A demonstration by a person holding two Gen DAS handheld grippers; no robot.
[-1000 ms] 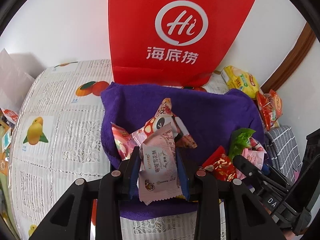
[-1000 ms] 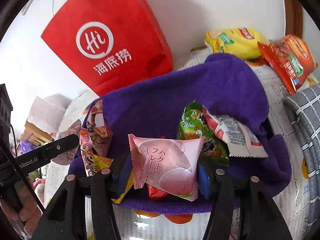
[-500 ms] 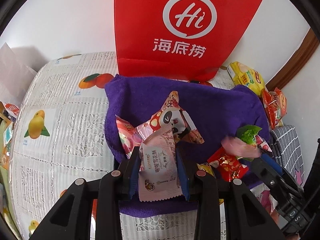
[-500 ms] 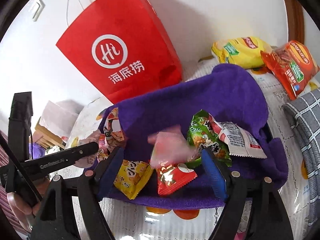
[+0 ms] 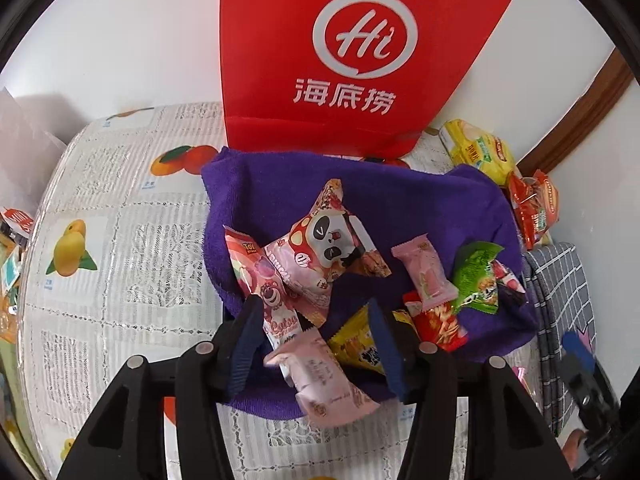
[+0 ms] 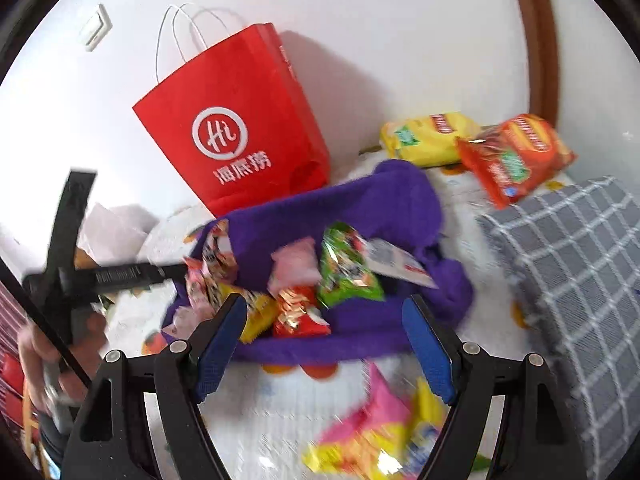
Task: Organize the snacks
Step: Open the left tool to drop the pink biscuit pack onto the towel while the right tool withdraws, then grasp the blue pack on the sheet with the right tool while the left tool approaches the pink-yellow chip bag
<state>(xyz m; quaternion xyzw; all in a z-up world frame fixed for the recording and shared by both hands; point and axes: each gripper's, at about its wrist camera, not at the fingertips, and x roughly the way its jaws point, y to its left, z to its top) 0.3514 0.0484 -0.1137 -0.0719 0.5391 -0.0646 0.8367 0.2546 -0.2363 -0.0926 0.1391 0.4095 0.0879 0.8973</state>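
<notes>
A purple towel on the table holds several snack packets. In the left wrist view my left gripper hangs over its near edge with its jaws opening. A pale pink packet lies loose and tilted between them, with neither pad pressing it. Beyond it lie a panda packet, a pink bear packet and a yellow packet. My right gripper is open and holds nothing, back from the towel. A pink packet lies among green and red ones.
A red paper bag stands against the wall behind the towel. A yellow bag and an orange bag lie at the back right, beside a grey checked cloth. Blurred pink and yellow packets lie near the front.
The left jaws have opened and the pale pink packet has slipped down between them. The right gripper let its pink packet fall onto the towel, then drew back and up.
</notes>
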